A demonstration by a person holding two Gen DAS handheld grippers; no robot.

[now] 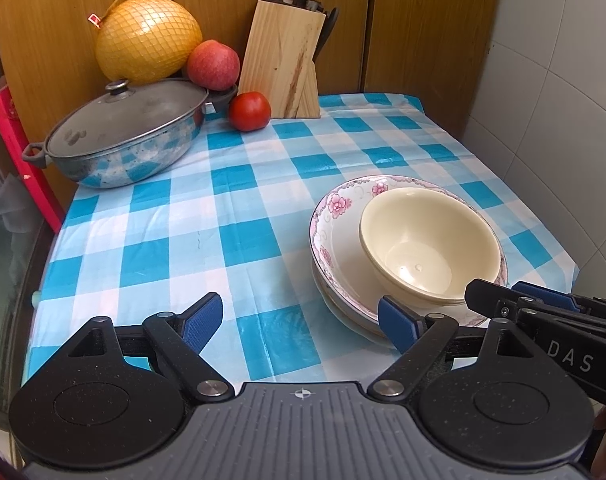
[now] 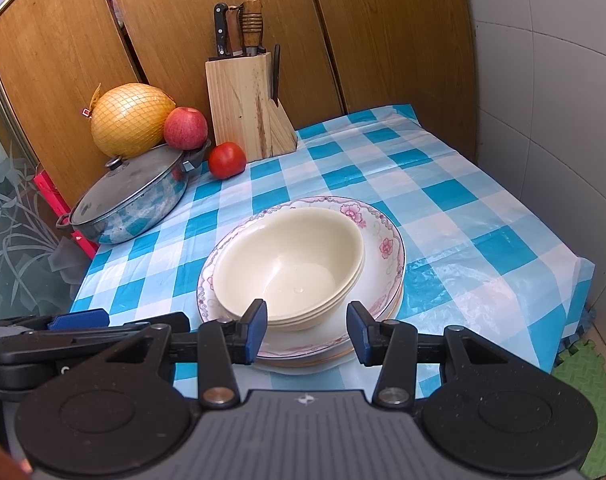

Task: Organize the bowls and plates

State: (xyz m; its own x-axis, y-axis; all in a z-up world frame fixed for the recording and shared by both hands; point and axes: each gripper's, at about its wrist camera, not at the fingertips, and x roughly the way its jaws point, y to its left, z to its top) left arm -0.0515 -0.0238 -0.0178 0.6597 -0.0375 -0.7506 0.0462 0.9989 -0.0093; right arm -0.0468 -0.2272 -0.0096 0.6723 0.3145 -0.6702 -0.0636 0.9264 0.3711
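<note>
Right wrist | bowls [image 2: 291, 264] just beyond right claw [image 2: 307, 326] | apart

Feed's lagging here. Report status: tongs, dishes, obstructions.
Left tongs open, empty. Right tongs open, near cream bowls. Bowls nested on floral plates. Nothing in the way.

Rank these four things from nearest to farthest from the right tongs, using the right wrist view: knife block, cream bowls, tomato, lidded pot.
1. Cream bowls: stacked on the floral plates, just beyond the right tongs.
2. Lidded pot: far to the left.
3. Tomato: behind the pot, left of centre.
4. Knife block: at the back, against the wooden panels.
</note>
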